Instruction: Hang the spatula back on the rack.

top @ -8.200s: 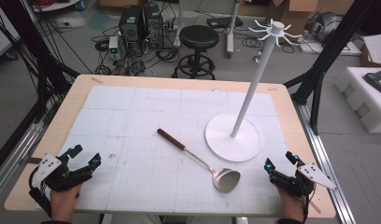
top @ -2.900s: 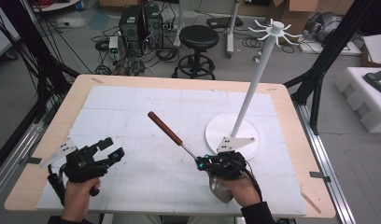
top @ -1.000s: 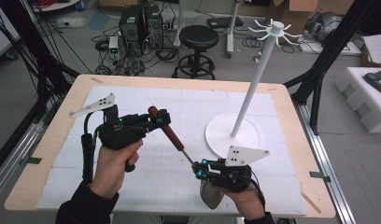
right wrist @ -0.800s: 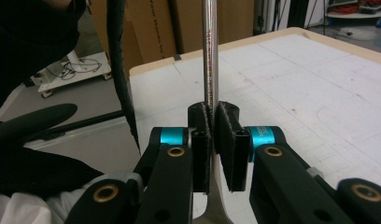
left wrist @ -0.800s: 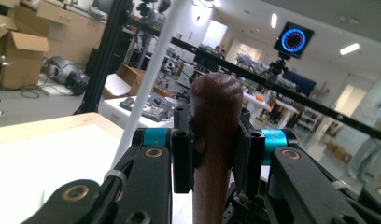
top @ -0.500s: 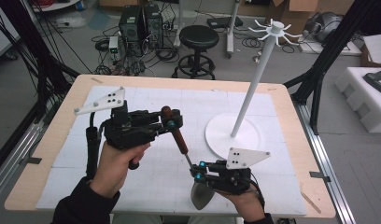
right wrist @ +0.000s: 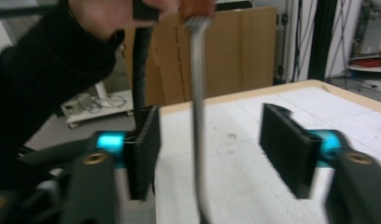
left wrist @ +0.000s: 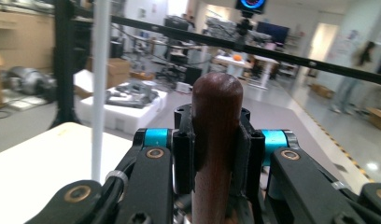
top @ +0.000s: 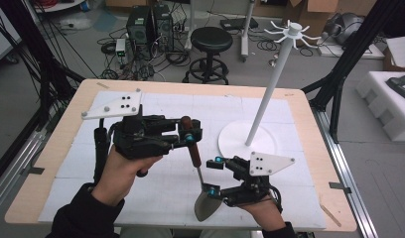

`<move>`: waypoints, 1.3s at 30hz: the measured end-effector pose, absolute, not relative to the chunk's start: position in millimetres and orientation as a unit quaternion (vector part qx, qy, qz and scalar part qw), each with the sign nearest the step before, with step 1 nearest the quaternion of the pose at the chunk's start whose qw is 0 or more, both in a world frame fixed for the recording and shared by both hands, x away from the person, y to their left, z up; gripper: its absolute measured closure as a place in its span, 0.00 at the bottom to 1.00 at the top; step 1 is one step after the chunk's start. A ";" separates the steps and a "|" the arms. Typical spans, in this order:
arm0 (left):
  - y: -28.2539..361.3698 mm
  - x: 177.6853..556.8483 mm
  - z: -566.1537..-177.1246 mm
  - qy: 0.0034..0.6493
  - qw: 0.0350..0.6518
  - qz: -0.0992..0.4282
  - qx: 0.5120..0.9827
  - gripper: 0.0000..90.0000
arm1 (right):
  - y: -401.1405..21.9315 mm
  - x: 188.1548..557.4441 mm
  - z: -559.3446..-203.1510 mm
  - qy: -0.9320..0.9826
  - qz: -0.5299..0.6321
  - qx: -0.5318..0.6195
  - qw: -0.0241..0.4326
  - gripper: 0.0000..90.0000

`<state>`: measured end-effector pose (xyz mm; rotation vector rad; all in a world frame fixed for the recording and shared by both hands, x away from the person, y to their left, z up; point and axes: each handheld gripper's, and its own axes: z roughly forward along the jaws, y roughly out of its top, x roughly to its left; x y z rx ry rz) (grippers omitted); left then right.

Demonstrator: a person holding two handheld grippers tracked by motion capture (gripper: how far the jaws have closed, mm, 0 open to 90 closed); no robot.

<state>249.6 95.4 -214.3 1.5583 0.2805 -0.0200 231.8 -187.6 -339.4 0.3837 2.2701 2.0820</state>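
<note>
A ladle with a dark wooden handle (top: pixel 193 152) and a metal bowl (top: pixel 205 206) hangs nearly upright above the table's front middle. My left gripper (top: pixel 188 134) is shut on the upper part of the handle (left wrist: pixel 216 116), whose rounded end sticks up between the jaws. My right gripper (top: pixel 214 176) is open just above the bowl. The thin metal shaft (right wrist: pixel 198 116) runs between its two pads (right wrist: pixel 146 149), touching neither.
A white hook stand (top: pixel 272 84) rises from a round base (top: pixel 235 143) at the right of the white mat. The wooden table edge (top: pixel 309 124) runs beyond it. In the left gripper view the stand's pole (left wrist: pixel 101 84) is close on the left.
The left gripper has closed on the handle and swung the ladle more upright, moving right. The right gripper's jaws have opened off the shaft.
</note>
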 end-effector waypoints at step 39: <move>107.9 246.3 -220.3 0.115 0.733 0.013 0.670 0.49 | -166.8 260.0 -288.0 0.717 0.690 0.049 -0.085 0.82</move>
